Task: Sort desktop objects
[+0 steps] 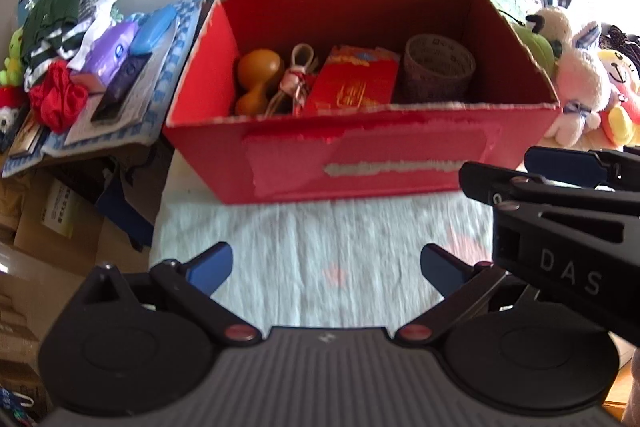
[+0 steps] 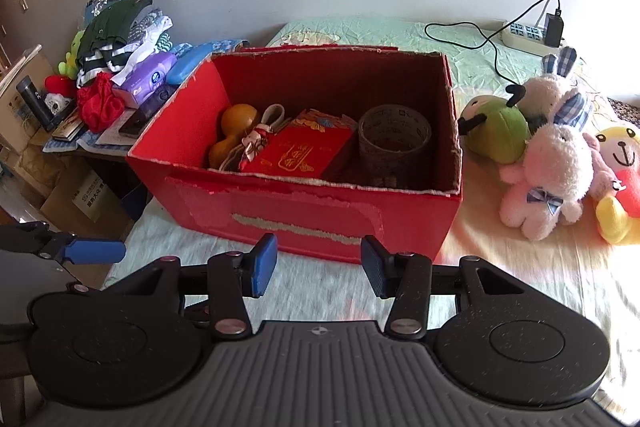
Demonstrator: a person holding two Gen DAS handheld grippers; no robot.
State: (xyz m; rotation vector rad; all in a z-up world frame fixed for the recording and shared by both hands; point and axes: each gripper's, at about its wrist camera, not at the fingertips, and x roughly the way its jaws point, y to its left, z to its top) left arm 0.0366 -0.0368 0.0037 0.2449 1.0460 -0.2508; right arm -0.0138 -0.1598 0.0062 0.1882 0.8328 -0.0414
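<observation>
**Inspector:** Both grippers?

**Assistant:** The left gripper (image 1: 326, 269) and right gripper (image 2: 319, 265) were spread apart and held nothing, short of the red box (image 2: 304, 215).

**Inspector:** Contents?

**Assistant:** A gourd (image 2: 236, 125), red packet (image 2: 300, 151) and tape roll (image 2: 394, 135) sat inside, apparently already sorted. Plush toys (image 2: 552, 171) lay just right of it.

**Inspector:** Surroundings?

**Assistant:** A pale sheet (image 2: 520, 287) covered the surface, against a plain wall.

"DAS" on right hand-held gripper (image 1: 568, 183)

left hand-held gripper (image 1: 326, 269) | black body | blue pads (image 1: 212, 267) | red screws | "DAS" lettering
</observation>
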